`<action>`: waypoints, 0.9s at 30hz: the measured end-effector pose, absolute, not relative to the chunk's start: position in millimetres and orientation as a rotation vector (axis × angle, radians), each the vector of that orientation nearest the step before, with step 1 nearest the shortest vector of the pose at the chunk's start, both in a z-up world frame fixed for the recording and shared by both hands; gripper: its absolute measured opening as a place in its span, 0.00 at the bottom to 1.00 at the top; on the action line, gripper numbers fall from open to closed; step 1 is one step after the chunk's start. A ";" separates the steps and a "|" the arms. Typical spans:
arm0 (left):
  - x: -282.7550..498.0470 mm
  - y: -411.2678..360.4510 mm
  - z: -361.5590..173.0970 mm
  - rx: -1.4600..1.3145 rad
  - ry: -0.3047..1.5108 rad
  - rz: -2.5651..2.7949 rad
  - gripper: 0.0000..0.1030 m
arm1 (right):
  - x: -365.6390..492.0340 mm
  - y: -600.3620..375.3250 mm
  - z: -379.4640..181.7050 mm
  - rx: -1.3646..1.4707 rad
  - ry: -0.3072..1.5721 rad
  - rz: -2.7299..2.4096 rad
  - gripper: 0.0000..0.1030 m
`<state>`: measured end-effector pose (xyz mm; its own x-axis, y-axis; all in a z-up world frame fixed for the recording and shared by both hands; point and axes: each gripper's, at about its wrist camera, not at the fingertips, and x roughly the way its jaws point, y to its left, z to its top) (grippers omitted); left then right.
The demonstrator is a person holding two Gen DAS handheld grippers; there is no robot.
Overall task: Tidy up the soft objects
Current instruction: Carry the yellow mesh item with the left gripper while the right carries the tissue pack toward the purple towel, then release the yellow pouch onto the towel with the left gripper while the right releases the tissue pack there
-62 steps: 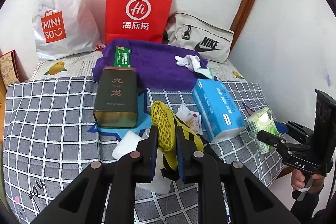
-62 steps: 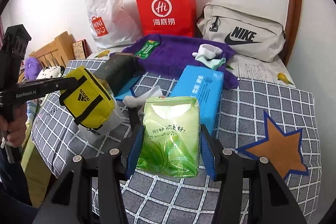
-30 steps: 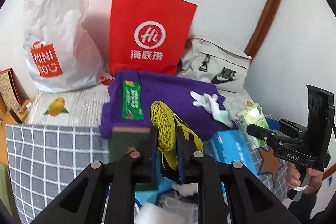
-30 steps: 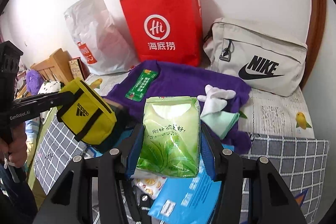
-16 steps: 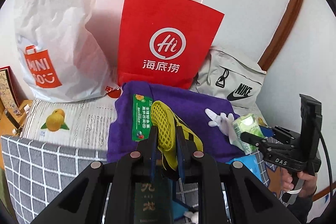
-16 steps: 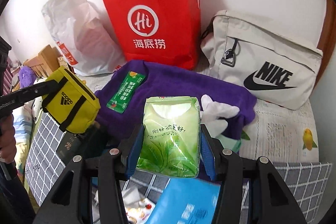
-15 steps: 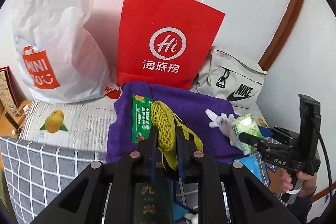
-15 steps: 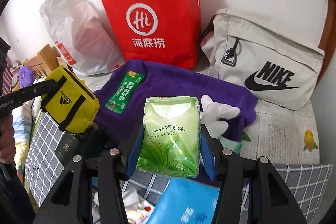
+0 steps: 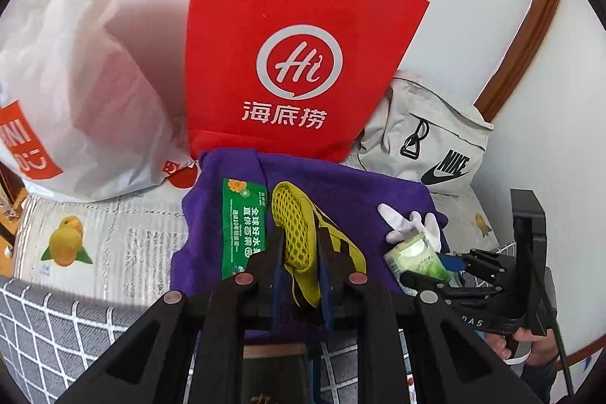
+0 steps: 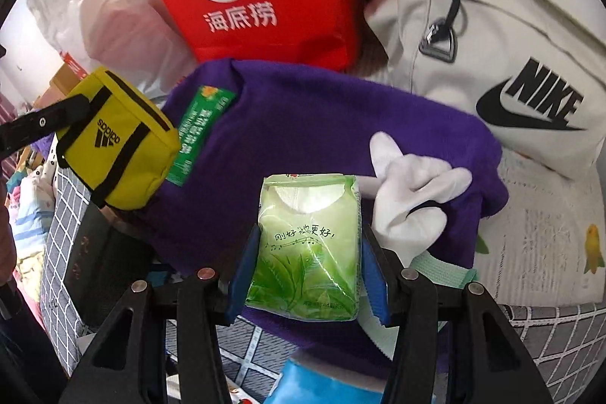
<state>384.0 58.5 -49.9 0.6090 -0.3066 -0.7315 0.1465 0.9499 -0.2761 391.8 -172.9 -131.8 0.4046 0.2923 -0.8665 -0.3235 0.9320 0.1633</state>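
Observation:
My left gripper (image 9: 299, 245) is shut on a yellow Adidas pouch (image 9: 299, 230), whose mesh end sticks up between the fingers; the right wrist view shows the same pouch (image 10: 117, 139) hanging at the left over the bed edge. A green tissue pack (image 10: 308, 245) fills my right gripper (image 10: 308, 252), which is shut on it just above the purple towel (image 10: 303, 124). In the left wrist view that pack (image 9: 416, 252) appears at the right. On the towel lie white gloves (image 10: 409, 188) and a green packet (image 10: 197, 135).
A red paper bag (image 9: 295, 44), a white Miniso bag (image 9: 75, 82) and a beige Nike bag (image 10: 492, 44) stand against the wall behind the towel. A dark tin (image 10: 102, 275) and a blue tissue pack (image 10: 325, 385) lie nearer on the checked bedcover (image 9: 49, 328).
Both grippers have moved forward and down toward the purple towel, each keeping its load. The bags at the wall loom larger and the right gripper tilts more steeply down.

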 end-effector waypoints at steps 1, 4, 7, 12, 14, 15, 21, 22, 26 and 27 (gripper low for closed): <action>386.1 57.2 -51.4 -0.194 0.881 -0.266 0.15 | 393.2 -171.9 -133.8 -0.036 1.092 0.387 0.50; 391.8 53.6 -56.4 -0.191 0.889 -0.276 0.15 | 397.4 -168.5 -139.8 -0.053 1.111 0.391 0.50; 400.2 49.7 -65.1 -0.193 0.916 -0.288 0.15 | 400.7 -168.3 -145.2 -0.049 1.134 0.383 0.50; 408.6 44.3 -82.4 -0.177 0.954 -0.290 0.15 | 402.8 -170.3 -150.3 -0.054 1.147 0.377 0.50; 412.1 45.5 -89.3 -0.182 0.971 -0.280 0.15 | 405.4 -171.6 -152.5 -0.052 1.153 0.370 0.50; 413.2 46.3 -92.3 -0.178 0.980 -0.274 0.15 | 406.7 -171.0 -153.6 -0.053 1.159 0.370 0.50; 414.1 51.5 -104.0 -0.180 1.008 -0.252 0.16 | 416.0 -156.9 -163.2 -0.080 1.174 0.381 0.50; 414.4 51.6 -105.8 -0.180 1.014 -0.252 0.16 | 416.5 -155.5 -164.4 -0.087 1.175 0.384 0.50; 414.5 54.3 -110.9 -0.177 1.033 -0.243 0.17 | 418.5 -152.3 -166.1 -0.084 1.176 0.389 0.50; 414.6 55.8 -111.4 -0.180 1.036 -0.241 0.18 | 420.3 -153.3 -166.2 -0.073 1.178 0.389 0.50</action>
<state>414.6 55.8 -111.4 0.4868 -0.2817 -0.8269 0.1123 0.9589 -0.2605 420.3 -153.3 -166.2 0.3248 0.2584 -0.9098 -0.3339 0.9313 0.1453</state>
